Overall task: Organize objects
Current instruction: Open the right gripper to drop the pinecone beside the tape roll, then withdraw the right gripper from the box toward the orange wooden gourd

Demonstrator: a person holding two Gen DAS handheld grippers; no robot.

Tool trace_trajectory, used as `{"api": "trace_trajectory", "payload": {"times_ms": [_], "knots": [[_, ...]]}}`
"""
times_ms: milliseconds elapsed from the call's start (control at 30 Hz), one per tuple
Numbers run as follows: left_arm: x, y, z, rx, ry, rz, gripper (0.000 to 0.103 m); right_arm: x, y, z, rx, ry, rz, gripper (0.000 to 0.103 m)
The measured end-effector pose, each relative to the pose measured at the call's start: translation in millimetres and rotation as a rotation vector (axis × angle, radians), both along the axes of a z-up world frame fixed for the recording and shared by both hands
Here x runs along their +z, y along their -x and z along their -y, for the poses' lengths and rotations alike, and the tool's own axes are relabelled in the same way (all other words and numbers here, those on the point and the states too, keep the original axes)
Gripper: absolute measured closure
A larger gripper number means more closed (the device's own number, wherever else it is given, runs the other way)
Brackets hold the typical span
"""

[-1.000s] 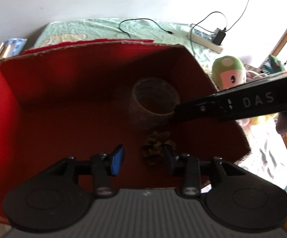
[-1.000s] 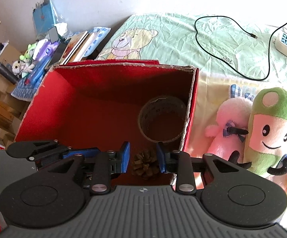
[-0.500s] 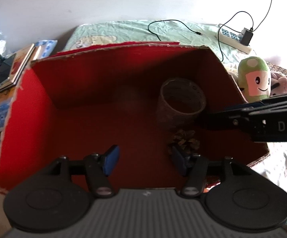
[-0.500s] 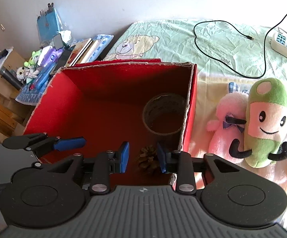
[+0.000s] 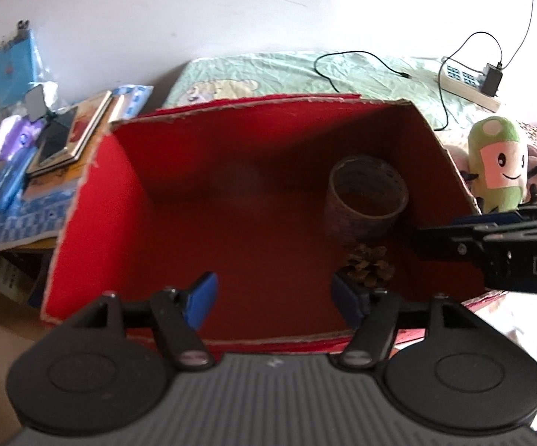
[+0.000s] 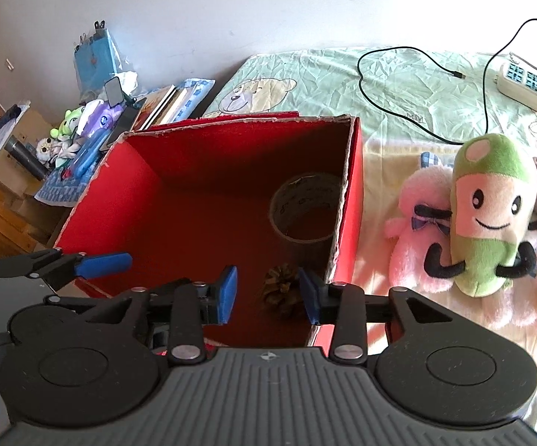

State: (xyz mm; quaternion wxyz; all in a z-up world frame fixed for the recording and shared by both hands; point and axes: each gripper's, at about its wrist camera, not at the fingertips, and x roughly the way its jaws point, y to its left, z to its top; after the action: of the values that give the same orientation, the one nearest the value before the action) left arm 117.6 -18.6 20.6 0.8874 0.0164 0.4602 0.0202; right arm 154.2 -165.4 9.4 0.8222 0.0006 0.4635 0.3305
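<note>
Fingers of the left gripper point(image 5: 274, 299) stand wide apart with nothing between them, above the near wall of the red box point(image 5: 94, 200). The right gripper point(image 6: 268, 293) is open too; its blue pads point(image 6: 227, 293) hang over the box's near right corner and hold nothing.

Just beyond the pads, the pine cone point(image 6: 281, 290) lies on the box floor, apart from both of them. In the left wrist view it point(image 5: 368, 269) lies just beside the right finger of the left gripper, and the right gripper point(image 5: 465, 234) enters from the right side above the box.

Behind the pine cone stands the tape roll point(image 6: 305, 210), upright on its flat side, close to the right wall of the box.

Outside the box to the right, a green plush toy point(image 6: 491, 215) leans on a pink plush toy point(image 6: 413, 245) on the bedsheet point(image 6: 398, 85). Farther away lie a black cable point(image 6: 417, 93) and a power strip point(image 6: 528, 85).
</note>
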Motion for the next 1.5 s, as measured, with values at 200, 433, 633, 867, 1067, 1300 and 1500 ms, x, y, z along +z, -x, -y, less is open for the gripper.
{"api": "trace_trajectory", "payload": {"times_ms": [200,433,633,867,1067,1300,1500], "knots": [[8.2,10.3,2.9,0.056,-0.046,0.018,0.030,2.2,9.9,5.1,-0.003,-0.025,0.016,0.063],[19.1,24.0,10.9,0.115,-0.090,0.042,0.026,8.3,22.9,12.5,-0.003,-0.055,0.056,0.063],[27.3,34.8,17.1,0.165,-0.103,0.055,0.023,13.3,35.0,18.3,0.024,-0.067,0.098,0.063],[27.0,50.2,28.2,0.198,-0.113,0.032,0.023,13.5,44.5,32.3,0.042,-0.102,0.087,0.063],[22.6,58.9,36.4,0.216,-0.124,0.010,0.023,10.1,52.8,42.5,0.061,-0.125,0.061,0.063],[12.4,67.8,44.5,0.245,-0.126,-0.023,0.015,1.0,60.2,51.6,0.075,-0.142,0.018,0.063],[5.0,72.4,54.3,0.245,-0.140,-0.042,0.012,-8.8,65.2,59.0,0.075,-0.145,-0.022,0.063]]}}
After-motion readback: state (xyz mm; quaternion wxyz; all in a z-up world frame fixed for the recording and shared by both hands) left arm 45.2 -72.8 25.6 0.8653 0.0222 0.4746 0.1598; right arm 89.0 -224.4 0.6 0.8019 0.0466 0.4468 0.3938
